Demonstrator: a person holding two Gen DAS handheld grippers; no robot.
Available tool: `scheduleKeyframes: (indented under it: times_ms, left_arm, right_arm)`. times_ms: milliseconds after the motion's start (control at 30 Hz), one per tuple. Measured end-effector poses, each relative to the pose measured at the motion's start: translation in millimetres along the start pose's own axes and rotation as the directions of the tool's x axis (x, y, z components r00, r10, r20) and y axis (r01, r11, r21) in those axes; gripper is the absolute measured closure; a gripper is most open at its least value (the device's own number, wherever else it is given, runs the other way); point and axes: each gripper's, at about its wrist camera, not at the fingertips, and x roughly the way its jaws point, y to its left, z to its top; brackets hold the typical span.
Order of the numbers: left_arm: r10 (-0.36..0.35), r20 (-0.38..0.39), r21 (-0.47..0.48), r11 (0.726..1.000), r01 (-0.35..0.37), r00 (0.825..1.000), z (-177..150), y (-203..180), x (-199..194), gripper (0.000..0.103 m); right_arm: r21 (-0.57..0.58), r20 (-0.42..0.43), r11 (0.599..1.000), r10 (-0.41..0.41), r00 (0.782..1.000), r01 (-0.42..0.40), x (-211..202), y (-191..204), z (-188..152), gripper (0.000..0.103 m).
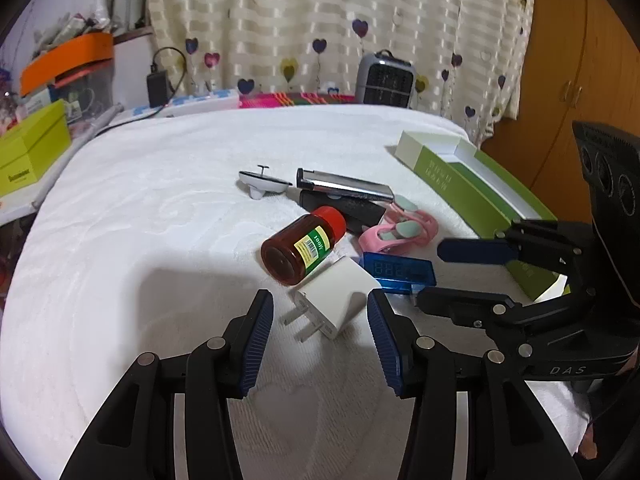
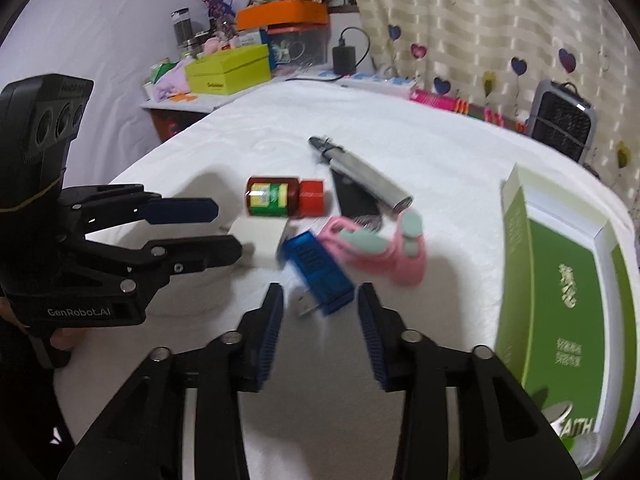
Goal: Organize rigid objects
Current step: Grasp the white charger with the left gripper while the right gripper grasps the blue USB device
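Nearest, the left tongs (image 1: 320, 334) stood open around a white charger (image 1: 334, 304), and the right tongs (image 2: 320, 316) stood open, empty, at a blue USB meter (image 2: 318, 272). Both lay on the towel-covered surface (image 1: 160, 200). Just beyond, a toppled brown bottle (image 1: 302, 246) touched the charger, so closing on the charger might have nudged the bottle rolling; the tongs sat close enough to collide.

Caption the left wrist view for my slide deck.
Open left gripper straddles a white charger beside a toppled bottle on the white cloth.
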Motion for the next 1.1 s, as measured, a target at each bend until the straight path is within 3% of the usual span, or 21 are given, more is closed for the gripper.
scheduleKeyframes:
  times_ms: [300, 367, 400, 533, 733, 967, 1100]
  left_arm:
    - [-0.046, -0.061, 0.030, 0.998, 0.047, 0.997, 2.5, -3.7, 14.2, 0.056]
    - [-0.056, -0.058, 0.042, 0.997, 0.059, 0.997, 0.7, -6.6, 12.0, 0.056]
    - [-0.062, -0.059, 0.052, 0.997, 0.065, 0.996, -0.5, -8.7, 10.8, 0.056]
    - [-0.069, -0.057, 0.114, 0.991, 0.075, 0.996, -4.7, -21.0, 5.1, 0.056]
    - [0.006, -0.027, 0.155, 0.988, -0.002, 1.000, -1.3, -26.0, 5.2, 0.056]
    - [-0.023, -0.076, 0.158, 0.987, 0.035, 0.997, 4.9, -24.0, 19.5, 0.056]
    - [0.012, -0.090, 0.178, 0.984, 0.004, 0.996, 1.8, -31.9, 22.0, 0.058]
  right_arm:
    - [0.020, -0.055, 1.000, 0.019, 0.998, -0.018, 24.6, -8.8, 10.4, 0.055]
    - [0.034, -0.053, 0.999, 0.028, 0.998, -0.026, 24.6, -11.3, 11.3, 0.060]
    - [0.035, -0.052, 0.999, 0.035, 0.998, -0.033, 24.1, -11.5, 11.5, 0.067]
    - [0.022, -0.069, 0.999, 0.048, 0.996, -0.046, 18.3, -7.8, 5.8, 0.068]
    - [0.006, -0.070, 0.999, 0.053, 0.996, -0.053, 11.0, -5.9, 0.9, 0.068]
    - [-0.005, -0.073, 1.000, 0.013, 0.997, -0.014, 19.4, -3.7, 3.7, 0.072]
    - [0.012, -0.066, 1.000, 0.005, 0.998, -0.004, 15.6, -6.8, 2.0, 0.075]
